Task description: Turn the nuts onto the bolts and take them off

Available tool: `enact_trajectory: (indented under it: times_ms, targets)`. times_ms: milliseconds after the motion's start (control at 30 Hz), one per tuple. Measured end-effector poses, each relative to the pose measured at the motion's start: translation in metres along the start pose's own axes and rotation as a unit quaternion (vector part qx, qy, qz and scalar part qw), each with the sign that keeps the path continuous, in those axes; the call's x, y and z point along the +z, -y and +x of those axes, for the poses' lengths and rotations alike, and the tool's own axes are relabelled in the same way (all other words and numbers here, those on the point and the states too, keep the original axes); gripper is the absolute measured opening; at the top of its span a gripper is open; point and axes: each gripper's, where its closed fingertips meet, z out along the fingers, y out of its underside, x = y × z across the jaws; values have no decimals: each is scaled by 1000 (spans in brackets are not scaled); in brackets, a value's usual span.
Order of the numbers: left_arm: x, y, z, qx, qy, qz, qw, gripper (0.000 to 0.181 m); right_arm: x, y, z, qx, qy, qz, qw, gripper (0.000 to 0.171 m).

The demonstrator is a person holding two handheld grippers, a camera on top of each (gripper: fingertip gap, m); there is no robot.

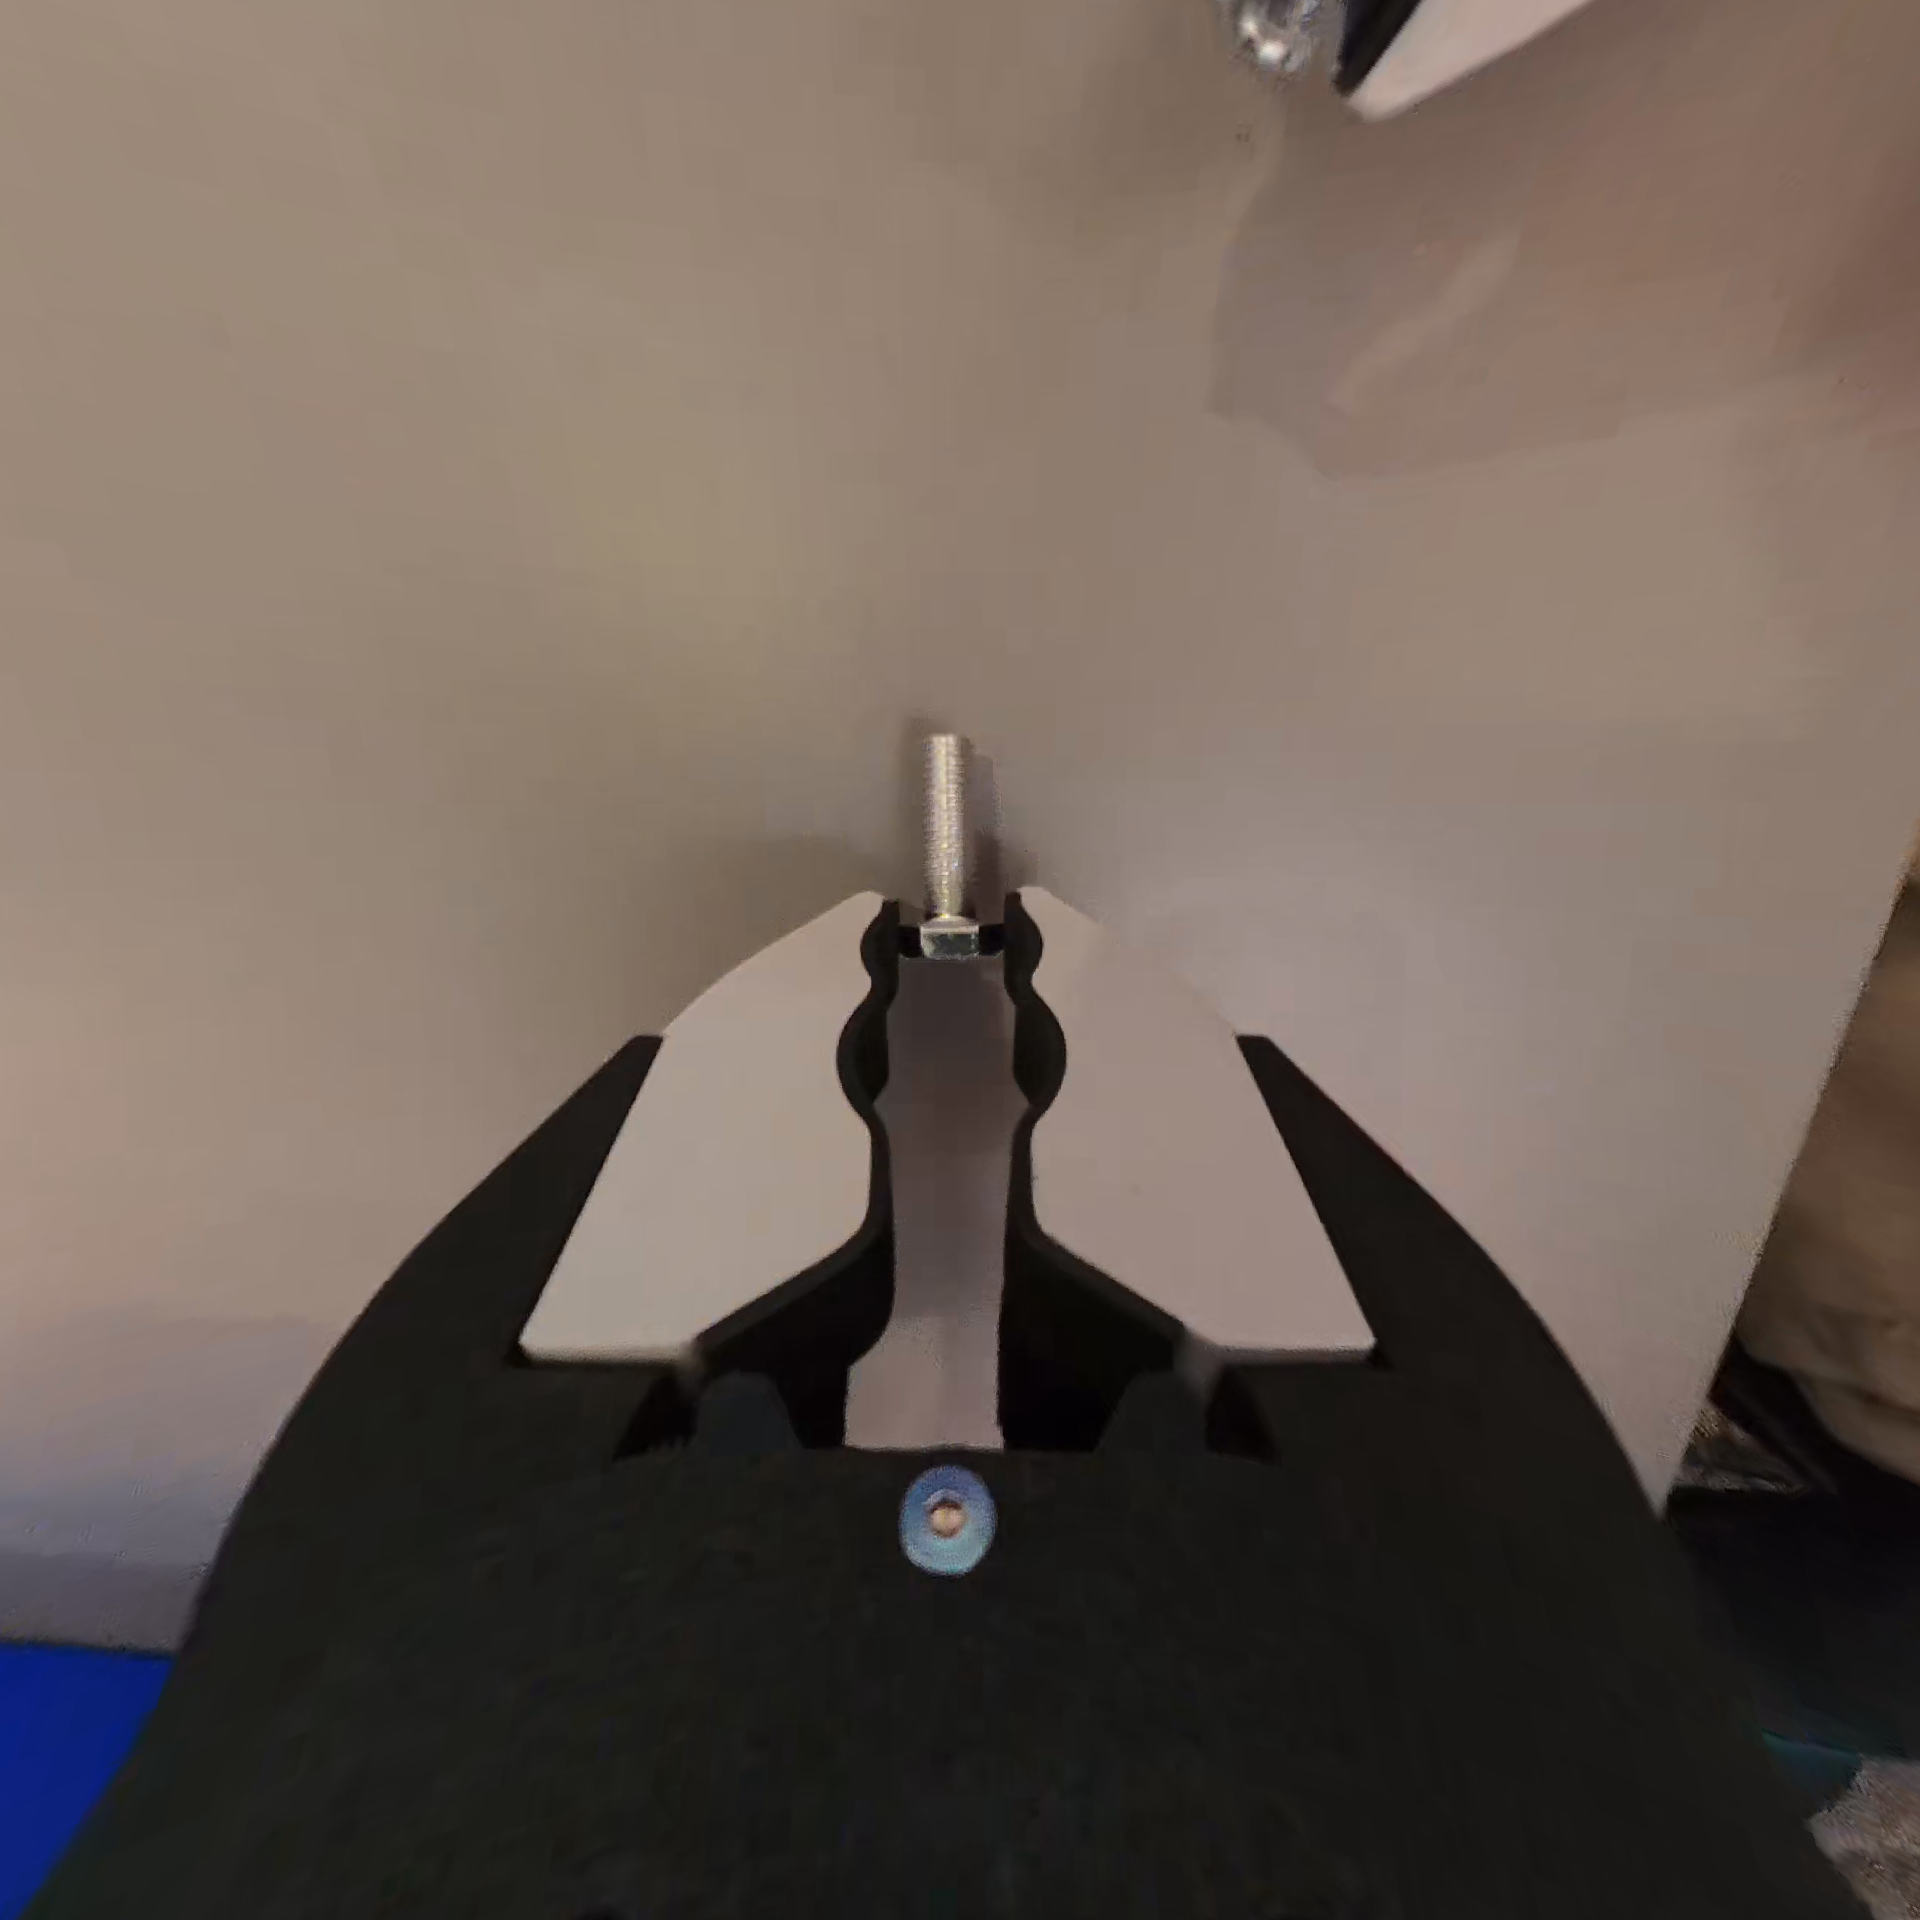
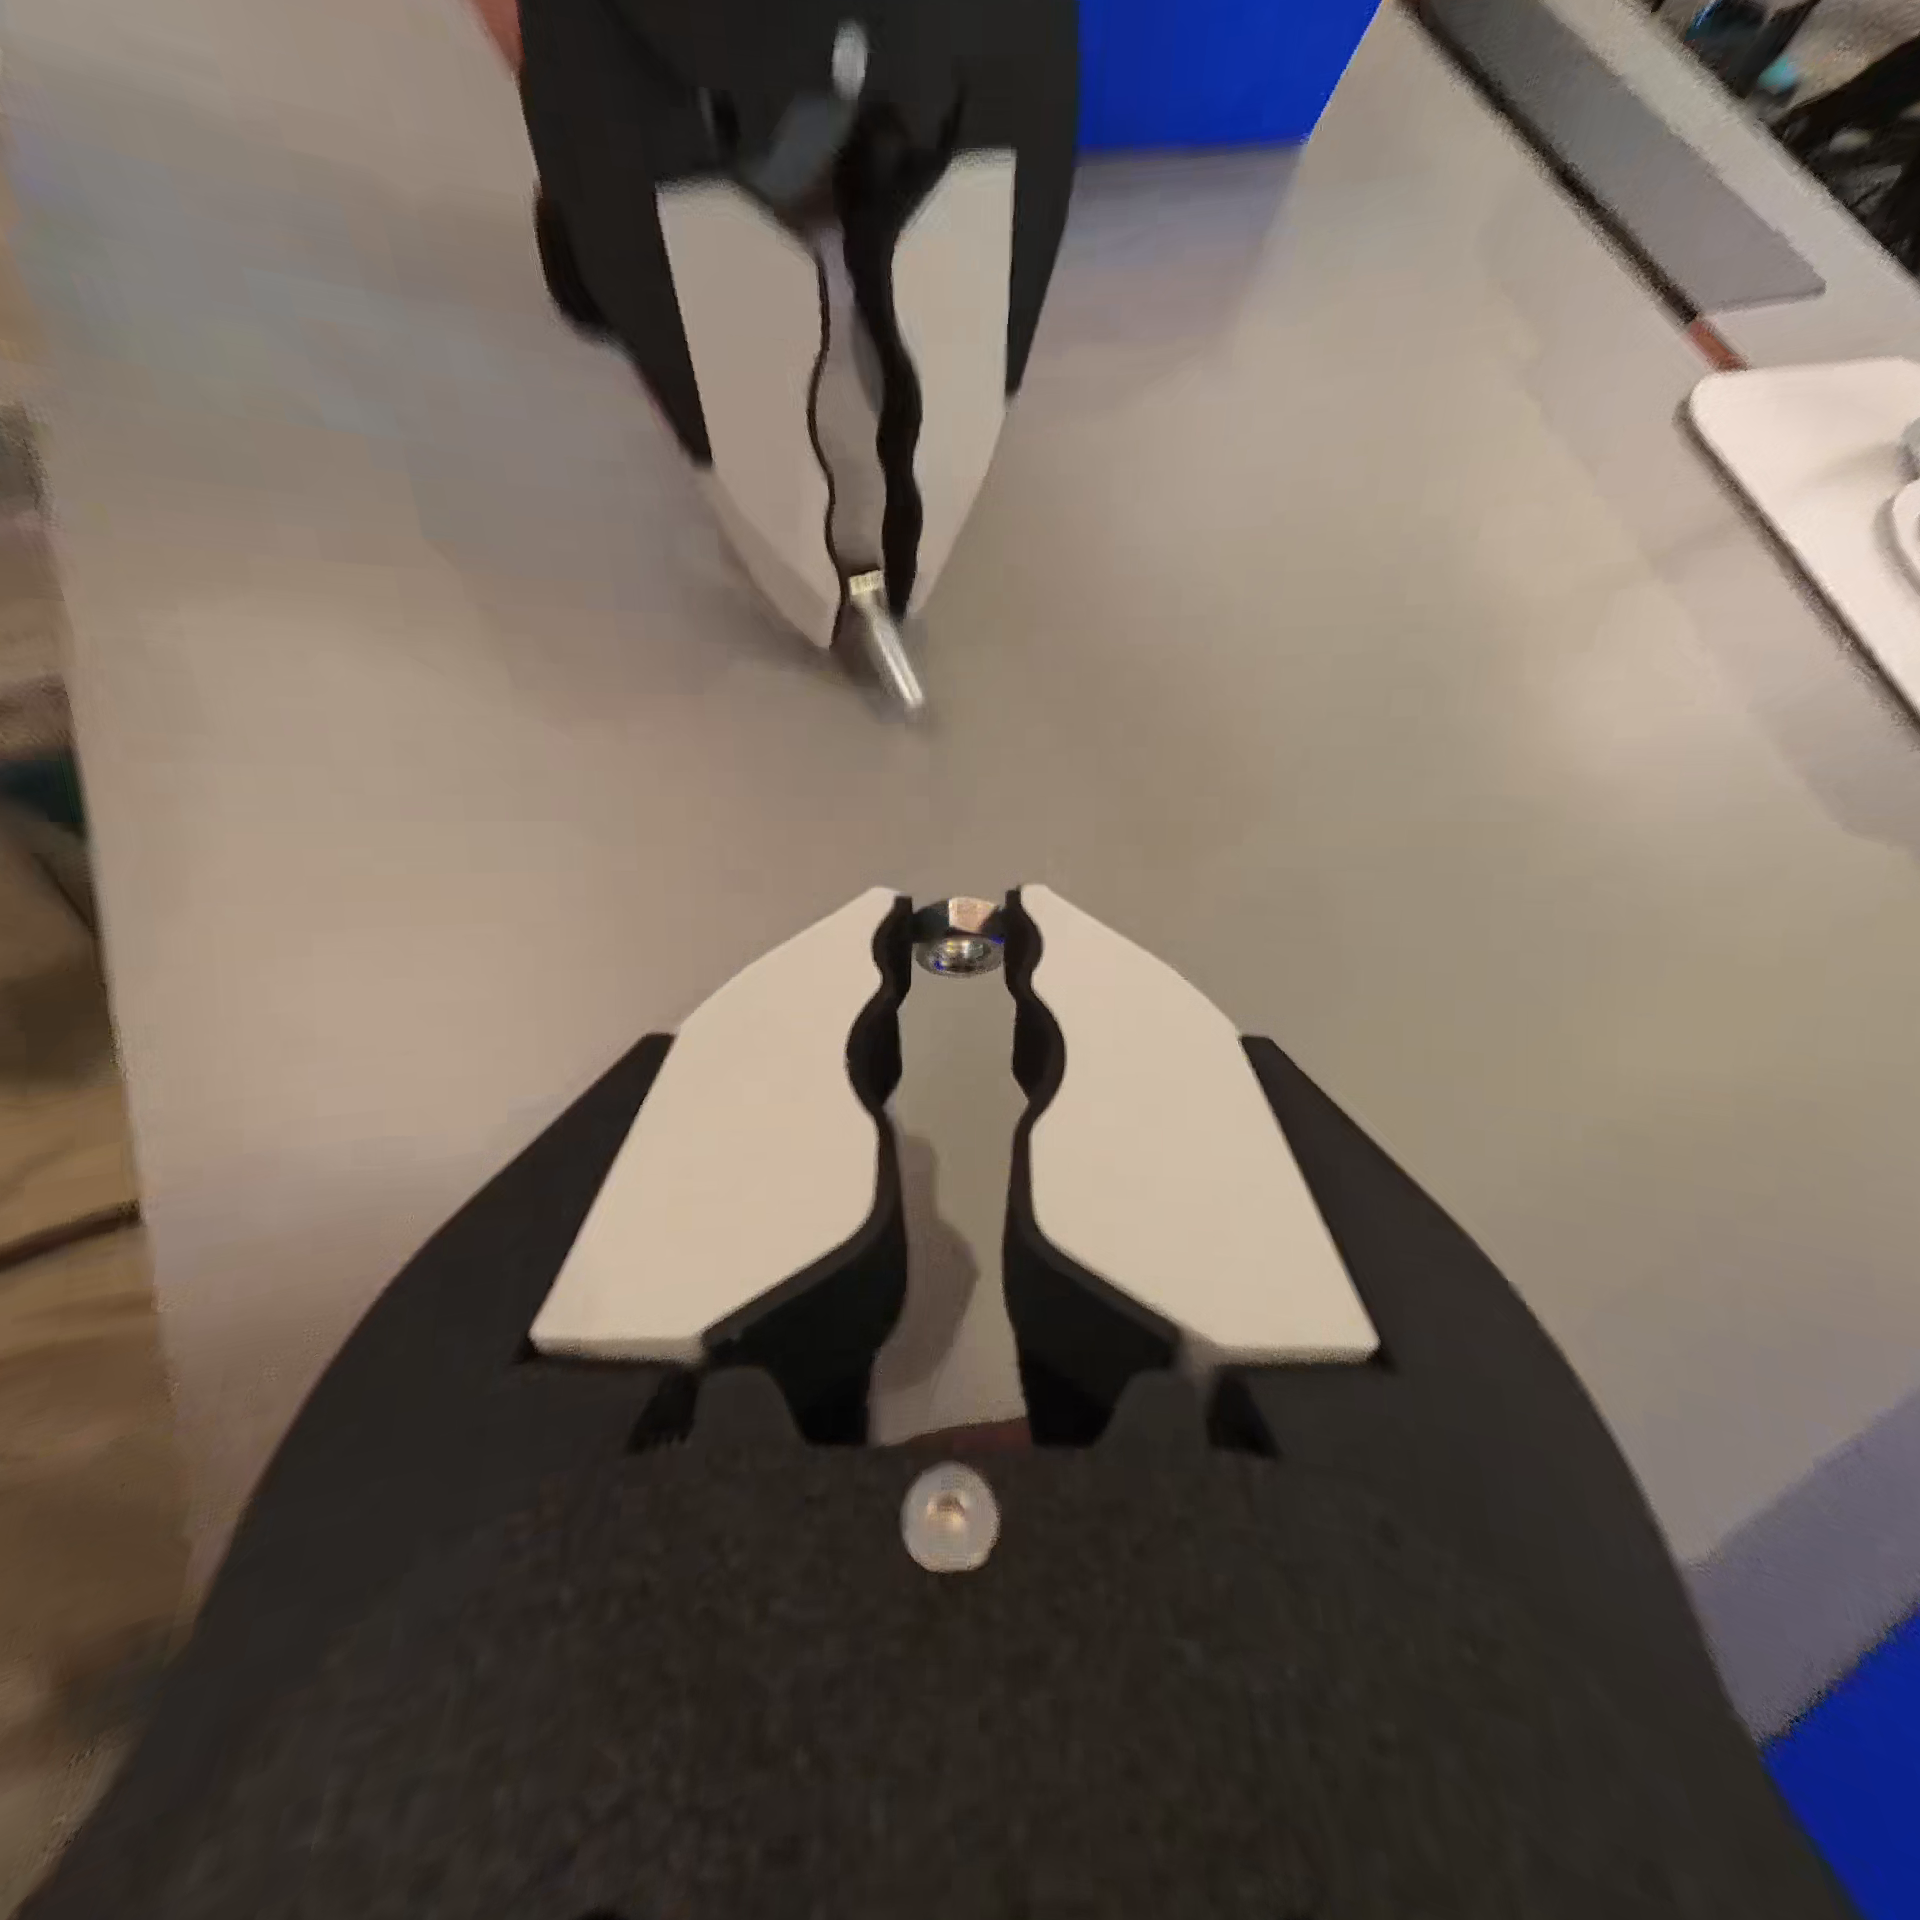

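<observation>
My left gripper (image 1: 951, 935) has its fingers closed narrow on the bolt (image 1: 948, 821), pinching the head at the very tips with the threaded shank pointing out ahead over the grey worktop (image 1: 520, 520). My right gripper (image 2: 961, 930) is clamped the same way on the nut (image 2: 956, 940), its hole facing back toward my camera. From the right wrist view I see the two grippers facing each other, bolt and nut well apart. Both seem raised off the worktop, though I can't be sure. A white tray (image 2: 1787, 488) sits at the right edge.
</observation>
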Motion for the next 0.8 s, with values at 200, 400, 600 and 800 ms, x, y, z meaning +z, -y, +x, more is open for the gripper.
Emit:
enact_trajectory:
  times_ms: [200, 400, 600, 800]
  targets:
    - [5, -1, 5, 5, -9, -10, 1000, 19, 11, -36, 2, -69, 32, -123, 989, 17]
    - [5, -1, 4, -11, -3, 15, 1000, 19, 14, -41, 7, -100, 62, -161, 980, 17]
    - [5, -2, 10, -24, -13, 49, 998, 34, 13, -47, 5, -85, 79, -156, 981, 17]
    - [3, -5, 7, -33, -6, 62, 998, 36, 13, -48, 7, -86, 67, -160, 981, 17]
